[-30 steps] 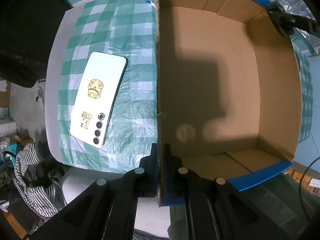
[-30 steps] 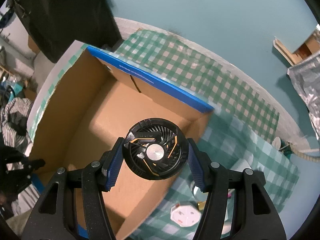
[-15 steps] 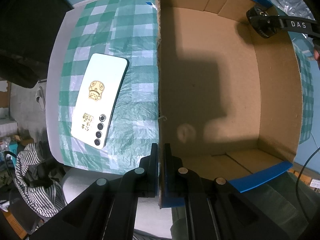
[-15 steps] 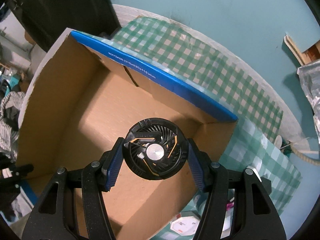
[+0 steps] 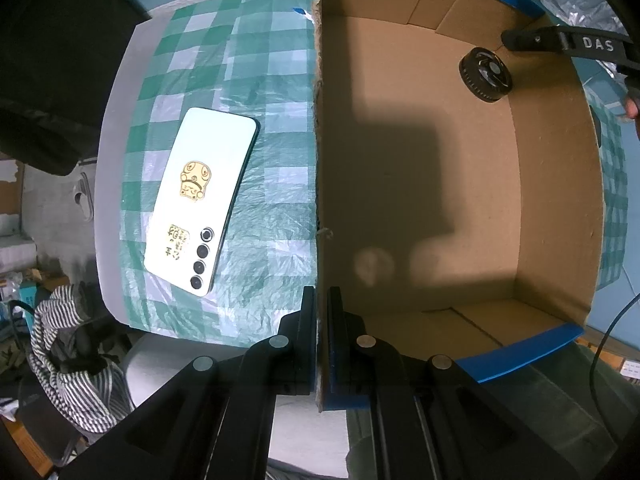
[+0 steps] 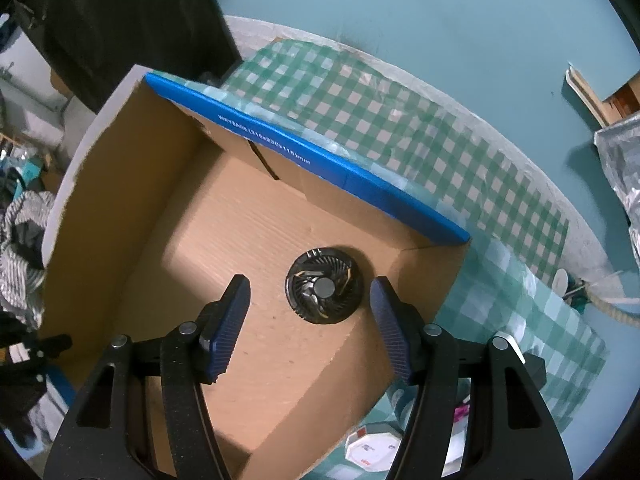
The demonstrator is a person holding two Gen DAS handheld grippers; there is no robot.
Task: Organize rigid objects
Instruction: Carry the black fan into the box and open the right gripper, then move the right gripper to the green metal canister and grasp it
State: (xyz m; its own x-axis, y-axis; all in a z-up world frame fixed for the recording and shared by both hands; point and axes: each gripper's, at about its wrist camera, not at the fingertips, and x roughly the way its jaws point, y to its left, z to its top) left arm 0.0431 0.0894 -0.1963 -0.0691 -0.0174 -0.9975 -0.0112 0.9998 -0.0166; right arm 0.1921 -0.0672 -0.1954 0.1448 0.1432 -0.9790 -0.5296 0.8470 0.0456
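Cardboard box (image 6: 132, 200) sits on the green checked tablecloth (image 5: 260, 92), and the small black round fan (image 6: 325, 290) lies flat on its floor near a corner. The right gripper (image 6: 310, 308) hangs above the fan with its fingers spread and nothing between them. The left gripper (image 5: 319, 312) has its fingers pinching the box's side wall, beside a white phone (image 5: 202, 200) lying face down on the cloth.

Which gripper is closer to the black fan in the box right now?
Right. The right gripper hangs open directly over the black fan on the box floor; the left gripper clamps the box's opposite wall, far from it.
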